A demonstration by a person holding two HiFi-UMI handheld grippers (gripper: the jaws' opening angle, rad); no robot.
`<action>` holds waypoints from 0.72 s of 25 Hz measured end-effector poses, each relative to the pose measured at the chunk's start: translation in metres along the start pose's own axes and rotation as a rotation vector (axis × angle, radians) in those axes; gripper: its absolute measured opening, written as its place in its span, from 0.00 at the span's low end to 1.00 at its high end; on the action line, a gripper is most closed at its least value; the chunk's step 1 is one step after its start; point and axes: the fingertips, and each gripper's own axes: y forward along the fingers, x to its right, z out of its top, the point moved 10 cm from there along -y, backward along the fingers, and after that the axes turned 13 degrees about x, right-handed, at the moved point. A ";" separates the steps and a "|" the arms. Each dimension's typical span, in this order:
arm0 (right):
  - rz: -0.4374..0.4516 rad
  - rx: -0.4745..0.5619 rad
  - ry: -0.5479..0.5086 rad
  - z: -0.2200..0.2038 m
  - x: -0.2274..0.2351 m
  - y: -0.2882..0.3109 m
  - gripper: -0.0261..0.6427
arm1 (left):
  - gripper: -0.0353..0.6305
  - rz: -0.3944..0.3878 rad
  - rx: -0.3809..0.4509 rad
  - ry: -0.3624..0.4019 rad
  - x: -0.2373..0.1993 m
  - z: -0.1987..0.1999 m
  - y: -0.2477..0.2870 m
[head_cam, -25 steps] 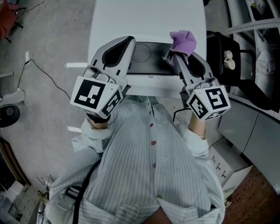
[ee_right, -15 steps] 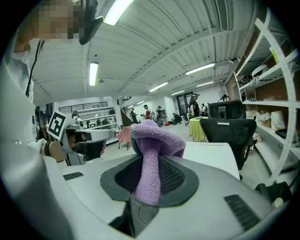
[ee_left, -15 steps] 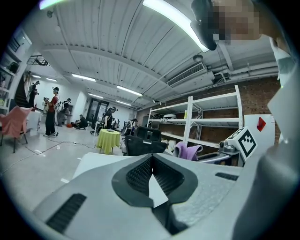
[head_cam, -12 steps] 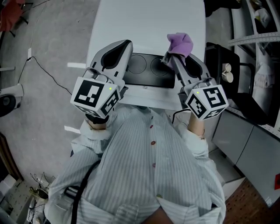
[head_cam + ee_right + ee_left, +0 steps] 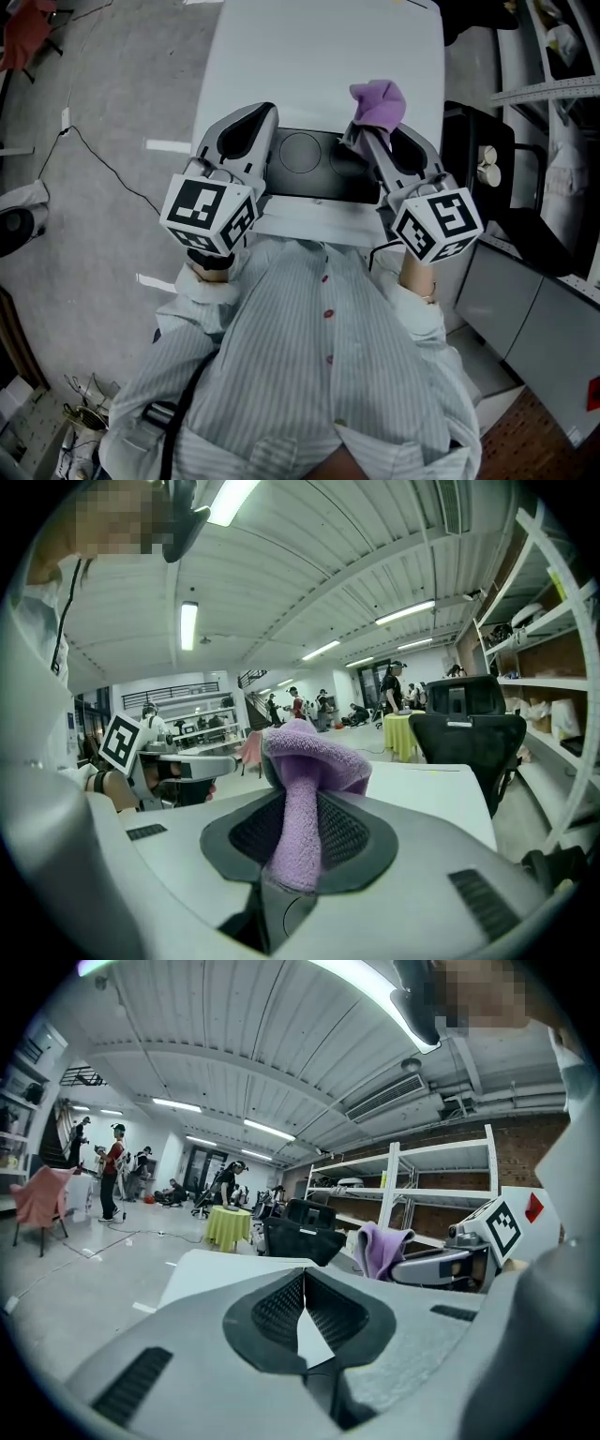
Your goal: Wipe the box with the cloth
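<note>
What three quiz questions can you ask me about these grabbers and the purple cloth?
1. True or false: the left gripper is shut with nothing in it.
2. What colour is the cloth pinched in the right gripper? A green, B purple, C yellow.
3. Fill the gap: the black box sits on a white ____.

Key: 1 true; 2 B; 3 table.
</note>
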 end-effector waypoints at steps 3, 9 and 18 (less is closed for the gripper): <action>0.022 -0.017 0.002 -0.004 -0.006 0.011 0.18 | 0.07 0.021 -0.039 -0.020 -0.009 -0.011 -0.004; 0.072 -0.052 0.028 -0.016 -0.020 0.036 0.18 | 0.07 0.045 -0.131 -0.070 -0.025 -0.037 -0.018; 0.151 -0.129 0.044 -0.045 -0.041 0.075 0.18 | 0.12 0.070 -0.273 -0.138 -0.038 -0.085 -0.034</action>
